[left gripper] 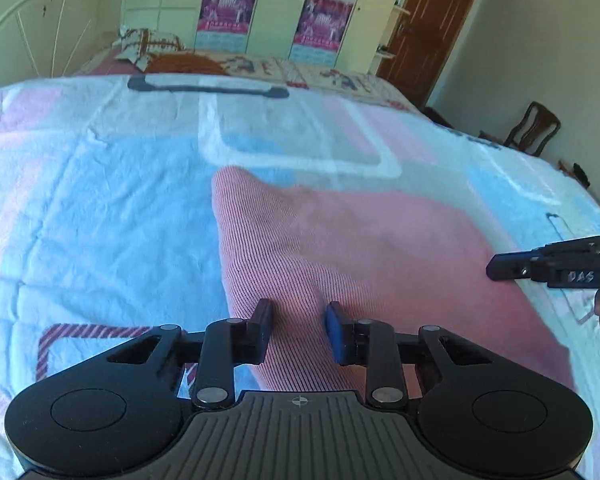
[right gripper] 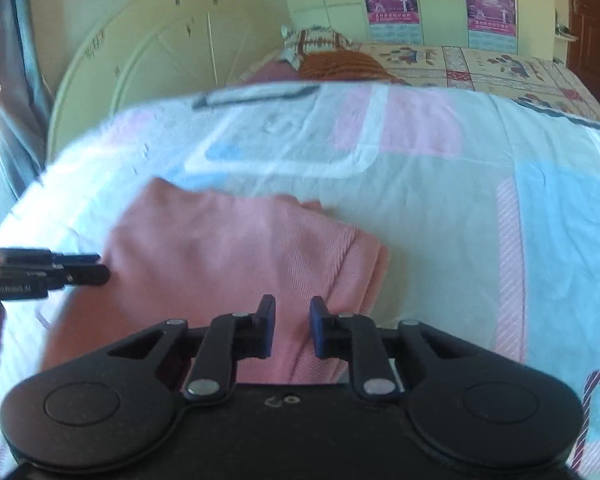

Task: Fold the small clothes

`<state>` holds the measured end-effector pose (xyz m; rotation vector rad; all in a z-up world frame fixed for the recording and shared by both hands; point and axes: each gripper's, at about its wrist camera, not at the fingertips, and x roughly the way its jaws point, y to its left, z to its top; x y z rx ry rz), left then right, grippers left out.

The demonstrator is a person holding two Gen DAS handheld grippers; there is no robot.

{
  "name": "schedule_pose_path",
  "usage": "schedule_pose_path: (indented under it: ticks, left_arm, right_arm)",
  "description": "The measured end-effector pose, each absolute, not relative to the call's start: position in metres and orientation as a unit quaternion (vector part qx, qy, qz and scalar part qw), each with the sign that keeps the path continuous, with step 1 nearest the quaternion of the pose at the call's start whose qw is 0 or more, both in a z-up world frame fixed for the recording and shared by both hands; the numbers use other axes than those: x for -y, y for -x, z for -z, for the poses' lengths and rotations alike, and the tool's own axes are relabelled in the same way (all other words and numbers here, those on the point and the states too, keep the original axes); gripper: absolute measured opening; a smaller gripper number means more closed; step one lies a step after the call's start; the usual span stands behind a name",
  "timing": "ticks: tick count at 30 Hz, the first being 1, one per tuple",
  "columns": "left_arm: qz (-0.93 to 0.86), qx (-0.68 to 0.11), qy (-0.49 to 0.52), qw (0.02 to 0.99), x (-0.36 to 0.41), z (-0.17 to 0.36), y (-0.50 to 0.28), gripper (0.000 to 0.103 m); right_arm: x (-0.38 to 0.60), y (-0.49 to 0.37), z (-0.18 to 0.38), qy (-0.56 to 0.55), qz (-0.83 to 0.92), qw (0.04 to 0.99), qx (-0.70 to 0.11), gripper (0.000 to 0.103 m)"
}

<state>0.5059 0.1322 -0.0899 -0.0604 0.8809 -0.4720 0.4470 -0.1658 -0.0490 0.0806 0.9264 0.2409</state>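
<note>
Two black grippers are seen over one pink garment. In the left wrist view the left gripper [left gripper: 298, 330] sits at the lower centre of the frame, its jaws held narrowly apart with a raised ridge of the pink garment [left gripper: 340, 248] running up between them; whether the pads actually press on the cloth cannot be told. In the right wrist view the right gripper [right gripper: 292, 326] is likewise at the lower centre, its jaws a little apart with pink cloth showing in the gap, and contact there cannot be told either.

The pink garment [right gripper: 228, 248], finely ribbed, is spread across the middle of both frames on a bedspread [left gripper: 100, 200] patterned in pale blue, pink and white blocks. A folded edge of the garment is seen just right of the right gripper.

The right gripper [left gripper: 556, 266] also enters the left view at the right edge, and the letters "DAS" can be read on its side. The left gripper [right gripper: 96, 268] enters the right view at the left edge; its white label is blurred and cannot be read with certainty.

Purple posters [left gripper: 228, 0] are fixed to pale wardrobe doors along the top of the frame; their print is too small to read.
</note>
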Motion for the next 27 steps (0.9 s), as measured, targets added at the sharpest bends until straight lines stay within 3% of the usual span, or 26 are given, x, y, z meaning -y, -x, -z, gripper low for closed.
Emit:
schedule_pose_path:
  ticks: [6,14,20,27]
  left_arm:
    - [0.220,-0.412,0.002,0.884,-0.127,0.083,-0.495,0.030]
    - [0.217,-0.387,0.004,0.896,-0.149,0.069,-0.428,0.030]
    - [0.203,-0.397,0.040,0.894,-0.161,0.083,-0.414,0.030]
    - [0.201,-0.397,0.013,0.896,-0.147,0.074,-0.378,0.030]
  right_arm:
    - [0.156,-0.448,0.068,0.015,-0.085,0.883,-0.461,0.013]
    - [0.144,-0.389,0.031,0.007,-0.132,0.894,-0.428,0.015]
    - [0.134,-0.370,0.057,0.086,-0.114,0.874,-0.465,0.012]
    - [0.132,-0.358,0.037,0.060,-0.126,0.889,-0.437,0.015]
